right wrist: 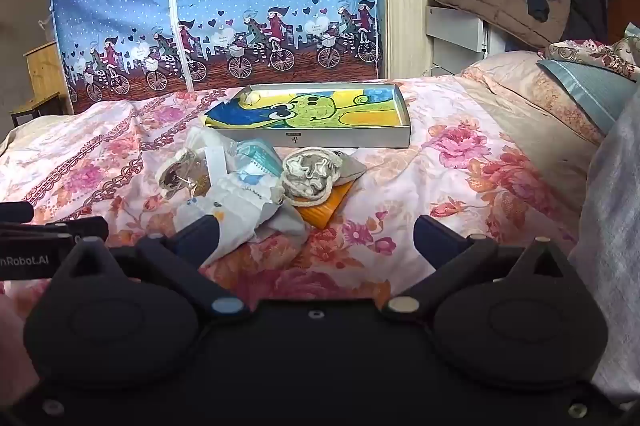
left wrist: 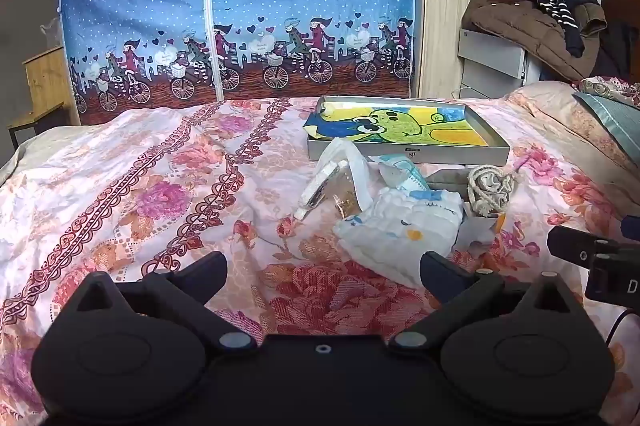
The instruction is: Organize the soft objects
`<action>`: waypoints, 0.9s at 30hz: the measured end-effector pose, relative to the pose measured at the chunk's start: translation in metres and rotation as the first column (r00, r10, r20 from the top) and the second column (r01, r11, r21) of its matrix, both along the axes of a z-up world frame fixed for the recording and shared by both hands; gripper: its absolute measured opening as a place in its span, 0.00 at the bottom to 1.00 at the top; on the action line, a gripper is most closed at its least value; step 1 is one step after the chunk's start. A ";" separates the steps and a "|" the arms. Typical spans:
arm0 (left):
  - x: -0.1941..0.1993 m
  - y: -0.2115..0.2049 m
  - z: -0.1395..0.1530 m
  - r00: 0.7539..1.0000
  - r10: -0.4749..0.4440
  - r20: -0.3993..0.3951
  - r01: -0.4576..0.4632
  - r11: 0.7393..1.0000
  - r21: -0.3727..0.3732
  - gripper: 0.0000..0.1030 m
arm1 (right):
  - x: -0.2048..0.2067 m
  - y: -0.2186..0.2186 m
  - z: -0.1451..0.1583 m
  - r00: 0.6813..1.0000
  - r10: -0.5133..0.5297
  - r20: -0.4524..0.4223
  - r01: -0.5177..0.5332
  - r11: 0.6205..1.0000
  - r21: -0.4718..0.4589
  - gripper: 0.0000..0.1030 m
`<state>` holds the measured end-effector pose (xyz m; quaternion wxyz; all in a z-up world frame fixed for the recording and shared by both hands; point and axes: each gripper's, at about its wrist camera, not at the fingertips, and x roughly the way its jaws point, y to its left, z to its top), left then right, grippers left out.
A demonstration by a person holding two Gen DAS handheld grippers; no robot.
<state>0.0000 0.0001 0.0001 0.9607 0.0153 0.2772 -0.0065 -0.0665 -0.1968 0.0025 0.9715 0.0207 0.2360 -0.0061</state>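
A small heap of soft things lies on the flowered bedspread: a white diaper point(left wrist: 404, 222) point(right wrist: 236, 202), a grey drawstring pouch with rope point(left wrist: 490, 190) point(right wrist: 310, 174), a clear plastic bag with brownish contents point(left wrist: 336, 182) point(right wrist: 188, 174) and a blue-white packet point(left wrist: 404, 172) point(right wrist: 256, 156). Behind the heap stands a shallow grey box point(left wrist: 408, 150) point(right wrist: 352, 140) lined with a green cartoon drawing. My left gripper point(left wrist: 324, 270) is open, just short of the diaper. My right gripper point(right wrist: 316, 234) is open too, its left finger in front of the diaper's edge. Nothing is between either pair of fingers.
An orange flat piece point(right wrist: 324, 212) lies under the pouch. A blue wardrobe cover point(left wrist: 240, 6) stands behind the bed. Pillows point(right wrist: 588, 90) are at the right, with coats point(left wrist: 532, 22) piled on a cabinet. The other gripper shows at the right edge point(left wrist: 592, 262) and the left edge point(right wrist: 48, 238).
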 end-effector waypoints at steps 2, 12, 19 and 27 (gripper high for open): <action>0.000 0.000 0.000 1.000 -0.001 -0.001 0.001 1.000 -0.007 0.99 | 0.000 0.000 0.000 1.000 -0.001 0.001 0.001 1.000 -0.010 1.00; -0.001 0.004 0.000 1.000 -0.002 -0.008 0.002 1.000 -0.006 0.99 | 0.001 0.001 0.000 1.000 -0.014 -0.002 0.014 1.000 0.002 1.00; 0.002 0.003 -0.003 1.000 0.000 -0.010 0.000 1.000 -0.010 0.99 | 0.001 -0.003 -0.001 1.000 -0.007 -0.006 0.007 1.000 -0.004 1.00; 0.002 0.003 -0.003 1.000 0.001 -0.012 -0.001 1.000 -0.009 0.99 | 0.001 -0.002 -0.001 1.000 -0.006 -0.007 0.006 1.000 -0.005 1.00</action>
